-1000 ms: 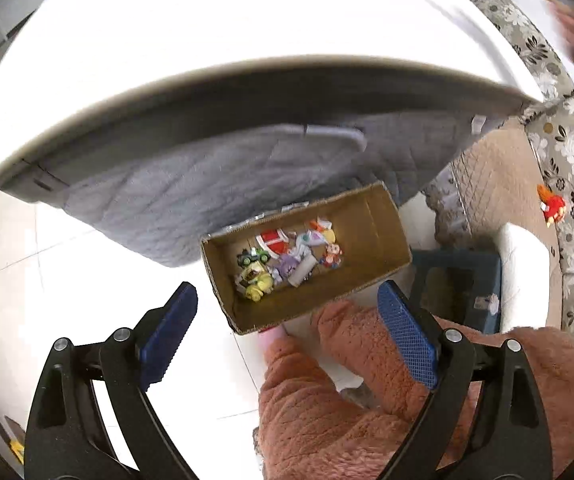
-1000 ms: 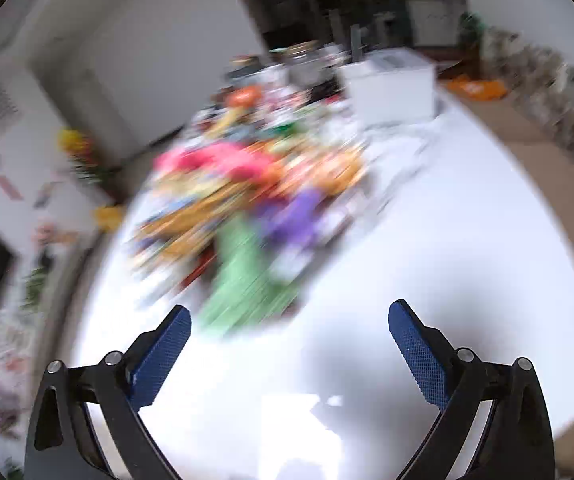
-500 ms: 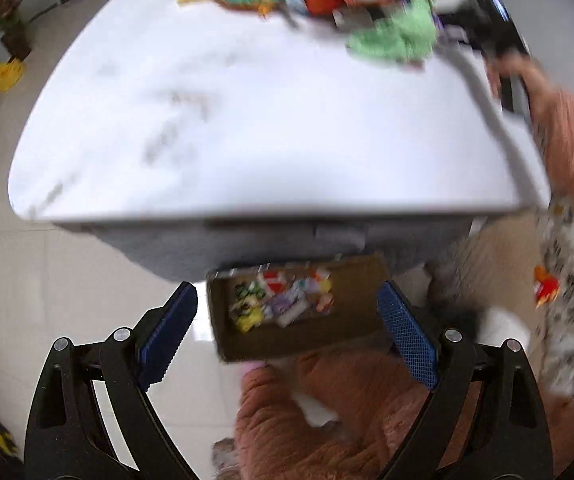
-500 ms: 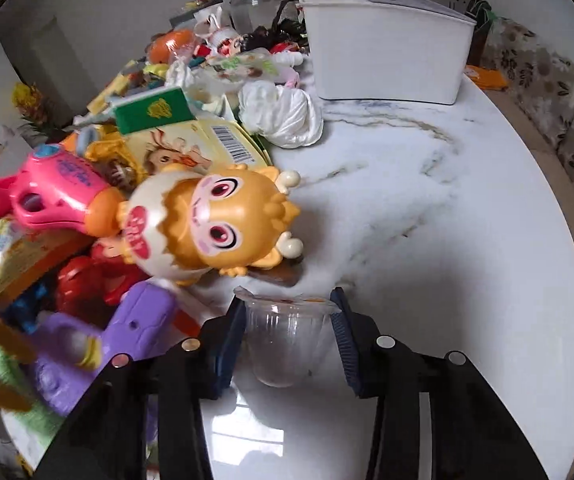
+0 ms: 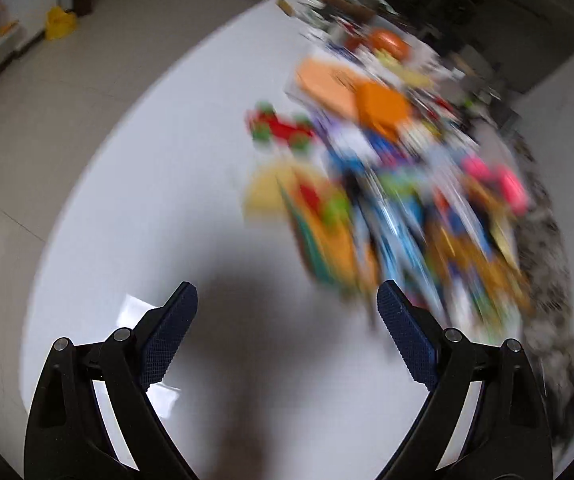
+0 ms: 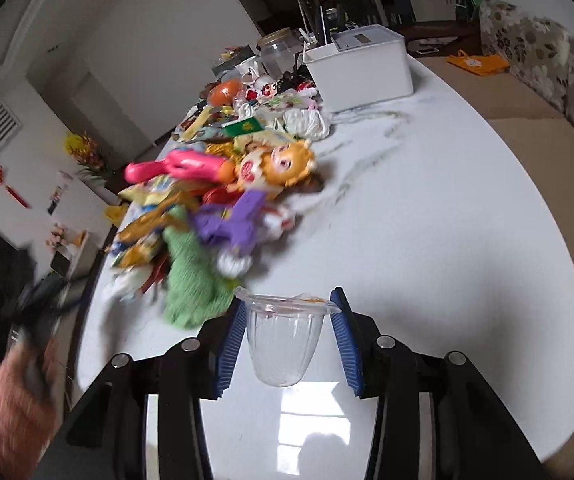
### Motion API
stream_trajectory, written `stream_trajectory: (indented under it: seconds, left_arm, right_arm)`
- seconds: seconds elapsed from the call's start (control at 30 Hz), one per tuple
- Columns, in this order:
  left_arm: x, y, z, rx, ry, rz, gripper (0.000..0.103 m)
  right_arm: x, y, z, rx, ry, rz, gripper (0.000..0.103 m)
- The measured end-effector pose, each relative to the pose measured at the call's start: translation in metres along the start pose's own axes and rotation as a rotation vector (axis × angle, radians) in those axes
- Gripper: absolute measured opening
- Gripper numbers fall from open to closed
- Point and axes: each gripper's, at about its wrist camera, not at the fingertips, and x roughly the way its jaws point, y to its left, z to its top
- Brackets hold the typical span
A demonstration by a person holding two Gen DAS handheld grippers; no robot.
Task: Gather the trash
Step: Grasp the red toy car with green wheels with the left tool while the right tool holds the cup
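Holding: right gripper (image 6: 290,334) was clamped on a clear plastic cup (image 6: 285,342), jaws pressed to both its sides; half a second before, the cup stood on the table, and now it hung clear of the tabletop (image 6: 447,240).
Cup position: near the table's near edge, just beside the green cloth (image 6: 193,284) at the toy pile (image 6: 223,200).
Left gripper (image 5: 287,336): jaws wide apart, nothing between them; it had swung up from the floor box to face the tabletop.
Left view: badly blurred, so the colourful heap toward the right edge was probably the same pile.
Meaning: pick done; carrying the cup to the trash box likely remained.
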Motion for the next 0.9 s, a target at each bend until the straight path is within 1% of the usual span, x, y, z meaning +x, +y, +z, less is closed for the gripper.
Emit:
stream_trajectory:
  seconds: [0.03, 0.07, 0.13, 0.17, 0.23, 0.3, 0.4, 0.43, 0.47, 0.53, 0.57, 0.63, 0.7, 0.73, 0.8, 0.87, 0.9]
  left_arm:
    - [0.012, -0.003, 0.022, 0.011, -0.005, 0.03, 0.089]
    - [0.02, -0.007, 0.038, 0.025, -0.002, 0.044, 0.089]
    - [0.042, -0.018, 0.068, 0.067, 0.016, 0.064, 0.089]
    - [0.054, -0.023, 0.078, 0.093, 0.031, 0.088, 0.089]
    - [0.079, -0.028, 0.097, 0.128, 0.075, 0.12, 0.089]
    - [0.093, -0.028, 0.106, 0.108, 0.077, 0.12, 0.089]
    - [0.113, -0.02, 0.116, 0.068, 0.101, 0.151, 0.09]
    - [0.113, -0.023, 0.116, 0.094, 0.08, 0.178, 0.09]
    - [0.114, -0.024, 0.116, 0.107, 0.084, 0.185, 0.089]
    - [0.109, -0.03, 0.112, 0.162, 0.069, 0.213, 0.067]
    - [0.107, -0.032, 0.11, 0.182, 0.074, 0.219, 0.066]
    - [0.102, -0.03, 0.105, 0.195, 0.093, 0.187, 0.066]
    - [0.092, -0.027, 0.098, 0.211, 0.086, 0.21, 0.065]
    - [0.081, -0.025, 0.095, 0.215, 0.075, 0.183, 0.065]
    - [0.061, -0.019, 0.089, 0.221, 0.052, 0.167, 0.065]
    - [0.036, -0.017, 0.086, 0.227, 0.028, 0.11, 0.065]
    - [0.019, -0.016, 0.082, 0.241, 0.008, 0.1, 0.065]
  right_arm:
    - [-0.005, -0.001, -0.008, 0.012, 0.0, 0.006, 0.043]
    - [-0.011, -0.001, -0.018, 0.033, 0.002, 0.016, 0.043]
    - [-0.014, -0.004, -0.029, 0.056, 0.01, 0.019, 0.043]
    - [-0.017, -0.005, -0.036, 0.071, 0.014, 0.019, 0.043]
    - [-0.024, -0.006, -0.046, 0.099, 0.012, 0.024, 0.043]
    - [-0.035, -0.004, -0.055, 0.11, 0.002, 0.026, 0.043]
    - [-0.046, -0.001, -0.065, 0.114, -0.02, 0.016, 0.043]
    - [-0.049, -0.001, -0.068, 0.124, -0.026, 0.018, 0.043]
    - [-0.053, 0.0, -0.072, 0.134, -0.033, 0.016, 0.043]
    - [-0.056, 0.001, -0.076, 0.143, -0.038, 0.009, 0.043]
    - [-0.056, 0.002, -0.077, 0.15, -0.039, 0.01, 0.043]
    - [-0.057, 0.005, -0.078, 0.158, -0.045, 0.01, 0.043]
    - [-0.056, 0.012, -0.076, 0.156, -0.052, 0.016, 0.043]
    - [-0.056, 0.017, -0.075, 0.152, -0.055, 0.023, 0.043]
    - [-0.055, 0.03, -0.073, 0.131, -0.059, 0.036, 0.043]
    - [-0.053, 0.045, -0.07, 0.109, -0.057, 0.059, 0.043]
    - [-0.053, 0.053, -0.068, 0.094, -0.057, 0.067, 0.043]
